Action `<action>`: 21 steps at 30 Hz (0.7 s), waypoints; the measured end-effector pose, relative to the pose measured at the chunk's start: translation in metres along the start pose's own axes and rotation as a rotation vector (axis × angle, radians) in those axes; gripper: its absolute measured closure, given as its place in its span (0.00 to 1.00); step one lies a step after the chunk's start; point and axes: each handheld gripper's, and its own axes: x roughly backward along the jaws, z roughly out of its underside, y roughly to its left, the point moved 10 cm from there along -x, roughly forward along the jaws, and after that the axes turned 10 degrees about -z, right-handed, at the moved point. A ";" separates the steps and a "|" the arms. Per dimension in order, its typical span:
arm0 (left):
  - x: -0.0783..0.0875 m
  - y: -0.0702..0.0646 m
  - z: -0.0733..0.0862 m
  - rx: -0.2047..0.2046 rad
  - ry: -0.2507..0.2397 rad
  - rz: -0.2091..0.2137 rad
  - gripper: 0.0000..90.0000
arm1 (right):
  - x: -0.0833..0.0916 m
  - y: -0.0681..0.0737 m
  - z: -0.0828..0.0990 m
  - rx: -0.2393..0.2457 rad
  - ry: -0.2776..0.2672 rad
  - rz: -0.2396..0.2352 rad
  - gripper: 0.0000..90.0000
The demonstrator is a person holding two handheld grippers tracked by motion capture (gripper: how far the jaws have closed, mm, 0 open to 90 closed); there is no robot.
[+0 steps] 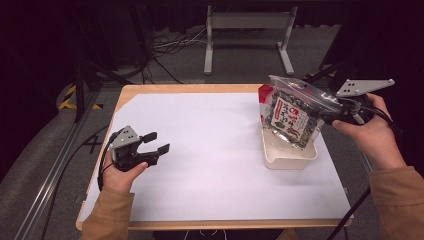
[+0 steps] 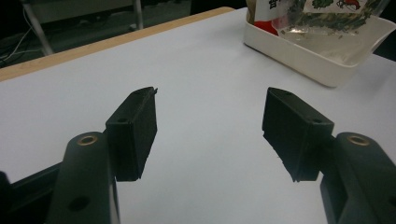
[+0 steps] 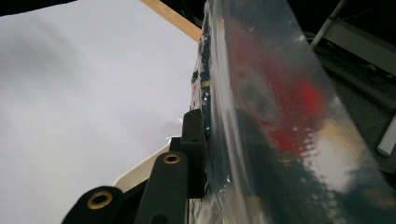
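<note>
A clear plastic packet (image 1: pixel 290 115) with dark green contents and a red-and-white label hangs tilted over a white tray (image 1: pixel 290 159) at the table's right side. My right gripper (image 1: pixel 327 113) is shut on the packet's upper right edge. In the right gripper view the packet (image 3: pixel 271 116) covers one jaw and the other jaw presses its side, at my right gripper (image 3: pixel 205 149). My left gripper (image 1: pixel 158 141) is held low over the left of the white sheet, open with nothing between its fingers. In the left gripper view, my left gripper (image 2: pixel 210 116) points toward the tray (image 2: pixel 303 56) and packet (image 2: pixel 327 14).
A red-and-white carton (image 1: pixel 265 93) stands in the tray behind the packet. A white sheet (image 1: pixel 210 150) covers most of the wooden table (image 1: pixel 190 88). Beyond the far edge stand a grey metal frame (image 1: pixel 247 22) and floor cables. A rail (image 1: pixel 55 170) runs along the left.
</note>
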 end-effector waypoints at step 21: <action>0.000 0.001 0.002 0.009 0.008 0.004 0.40 | 0.002 0.011 0.007 0.018 0.097 0.026 0.85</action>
